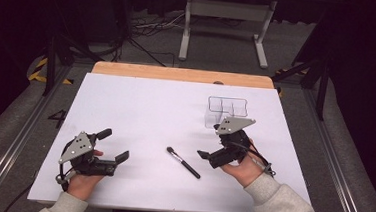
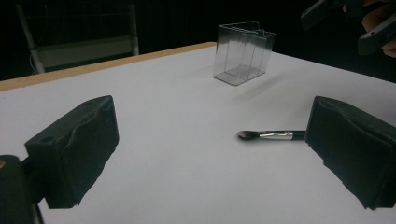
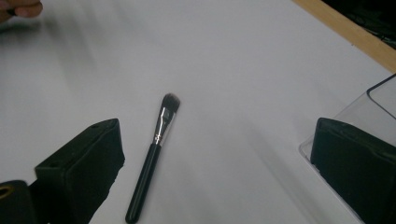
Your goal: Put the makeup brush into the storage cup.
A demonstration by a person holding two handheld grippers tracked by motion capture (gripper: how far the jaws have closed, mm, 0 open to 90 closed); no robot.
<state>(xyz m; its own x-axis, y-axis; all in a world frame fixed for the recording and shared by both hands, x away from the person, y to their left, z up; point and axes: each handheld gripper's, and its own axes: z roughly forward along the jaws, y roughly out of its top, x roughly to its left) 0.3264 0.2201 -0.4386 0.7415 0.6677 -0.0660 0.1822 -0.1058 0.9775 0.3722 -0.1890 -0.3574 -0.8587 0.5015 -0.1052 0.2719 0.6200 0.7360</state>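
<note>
Lying flat on the white tabletop (image 1: pixel 140 107), the makeup brush (image 1: pixel 183 162) has not been picked up, so the work looks barely begun. It rests between the two hands, bristles pointing toward the far left and black handle toward the person. The right gripper (image 1: pixel 211 153) is the nearer one, just beside the brush's handle end, its fingers spread wide and holding nothing; in the right gripper view the brush (image 3: pixel 152 158) sits between the jaws, closer to the left one, untouched. The left gripper (image 1: pixel 115 146) hangs well apart from the brush at the tabletop's left, fingers also wide and empty. A clear plastic organizer (image 1: pixel 224 112) with several compartments stands upright behind the right hand, and appears empty. Judging from this, grasping the brush, carrying it and dropping it into a compartment are all left to do.

From the left gripper view the brush's handle (image 2: pixel 275 135) is cut off behind the right-hand jaw. The organizer's inner walls are hard to count through the transparent plastic, and its near side is partly covered by the right gripper from above.
</note>
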